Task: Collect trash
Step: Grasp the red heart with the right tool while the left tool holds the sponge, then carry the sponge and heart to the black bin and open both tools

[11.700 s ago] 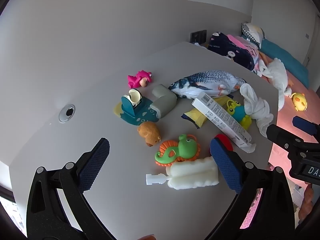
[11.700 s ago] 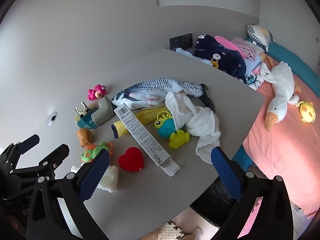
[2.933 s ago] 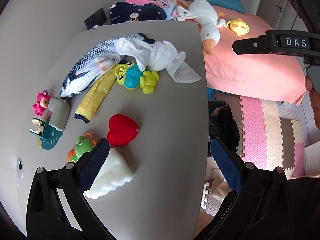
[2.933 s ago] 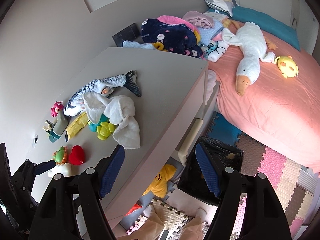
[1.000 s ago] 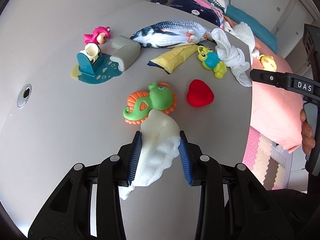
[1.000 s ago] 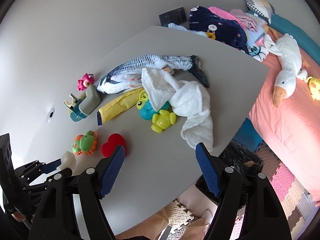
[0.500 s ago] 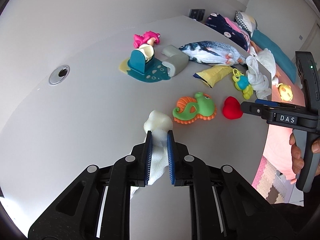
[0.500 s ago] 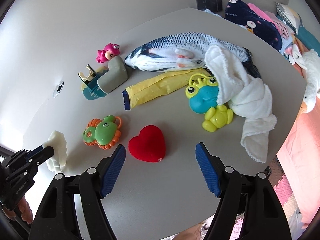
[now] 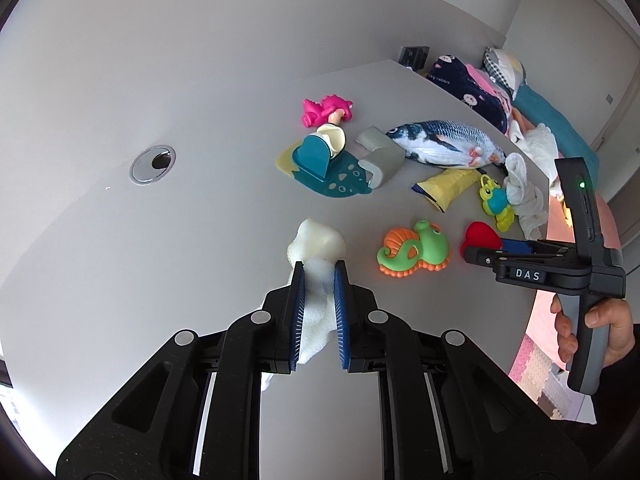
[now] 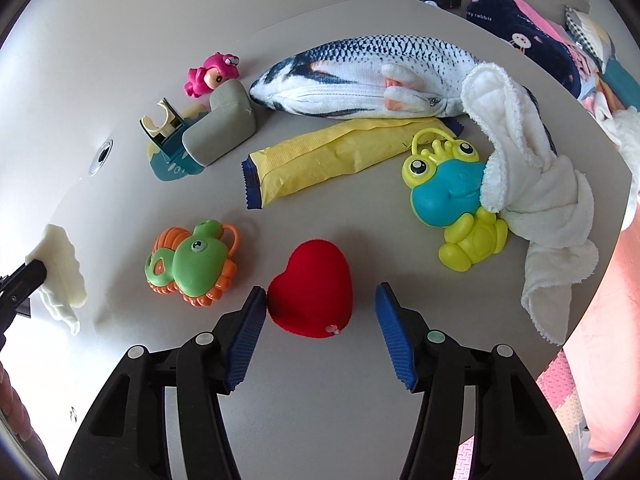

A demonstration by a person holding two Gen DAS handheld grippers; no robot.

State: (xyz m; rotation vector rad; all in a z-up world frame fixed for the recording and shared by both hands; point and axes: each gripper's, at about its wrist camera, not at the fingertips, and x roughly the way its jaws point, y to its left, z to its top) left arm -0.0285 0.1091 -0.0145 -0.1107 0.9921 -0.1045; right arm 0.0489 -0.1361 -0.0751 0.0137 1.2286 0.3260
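Observation:
My left gripper (image 9: 319,270) is shut on a white foam piece (image 9: 316,246), squeezed between its blue pads and held a little above the grey table (image 9: 160,248). In the right wrist view the foam piece (image 10: 60,264) hangs at the far left from the left gripper (image 10: 24,280). A red heart (image 10: 312,288) lies on the table between the jaws of my right gripper (image 10: 322,300), which are closing. The left pad is right beside the heart and the right pad stands apart from it. A person's hand (image 9: 592,328) holds the right gripper (image 9: 484,250) over the red heart (image 9: 478,232).
A crumpled yellow wrapper (image 10: 340,156) lies behind the heart. Around it are a green seahorse toy (image 10: 192,260), a frog toy (image 10: 452,196), a white towel (image 10: 536,184), a plush fish (image 10: 360,72), a teal holder (image 10: 172,136) and a pink toy (image 10: 212,72). The table's edge runs on the right.
The left gripper has shut fully on the foam piece and lifted it off the table. The right gripper has come down over the red heart and its jaws have narrowed.

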